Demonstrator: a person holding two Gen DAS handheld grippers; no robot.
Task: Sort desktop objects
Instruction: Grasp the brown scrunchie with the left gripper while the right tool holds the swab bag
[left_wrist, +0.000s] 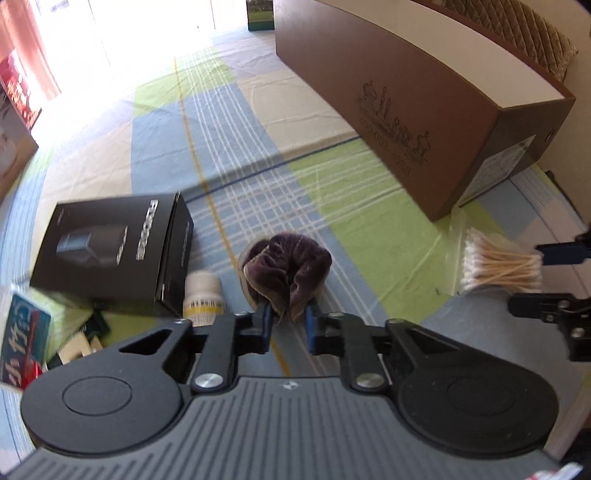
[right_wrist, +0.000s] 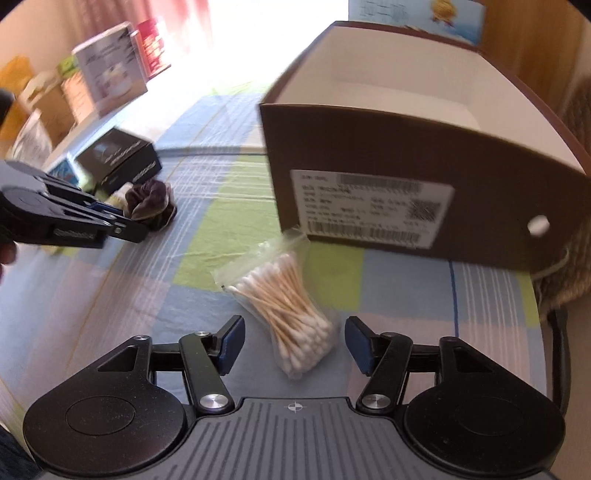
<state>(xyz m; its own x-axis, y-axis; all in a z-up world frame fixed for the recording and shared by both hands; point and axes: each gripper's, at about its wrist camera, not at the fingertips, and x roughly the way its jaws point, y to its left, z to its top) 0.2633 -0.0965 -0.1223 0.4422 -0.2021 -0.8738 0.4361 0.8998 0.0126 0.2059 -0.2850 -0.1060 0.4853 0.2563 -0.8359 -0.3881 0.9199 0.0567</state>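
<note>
A purple velvet scrunchie (left_wrist: 291, 262) lies on the plaid cloth, and my left gripper (left_wrist: 289, 317) is shut on its near edge, blue pads pinching the fabric. In the right wrist view the same scrunchie (right_wrist: 151, 201) shows at the left with the left gripper (right_wrist: 127, 225) on it. A clear bag of cotton swabs (right_wrist: 286, 306) lies in front of my right gripper (right_wrist: 295, 334). That gripper is open, with the bag's near end between the jaws and neither pad touching it. In the left wrist view the cotton swabs (left_wrist: 498, 264) lie at the far right.
An open brown shoebox (right_wrist: 369, 147), white inside, stands just behind the swabs; its long side (left_wrist: 406, 110) runs along the right. Left of the scrunchie are a black product box (left_wrist: 118, 243), a white bottle (left_wrist: 203, 291) and a blue packet (left_wrist: 26, 332). Several boxes (right_wrist: 110, 74) line the far left.
</note>
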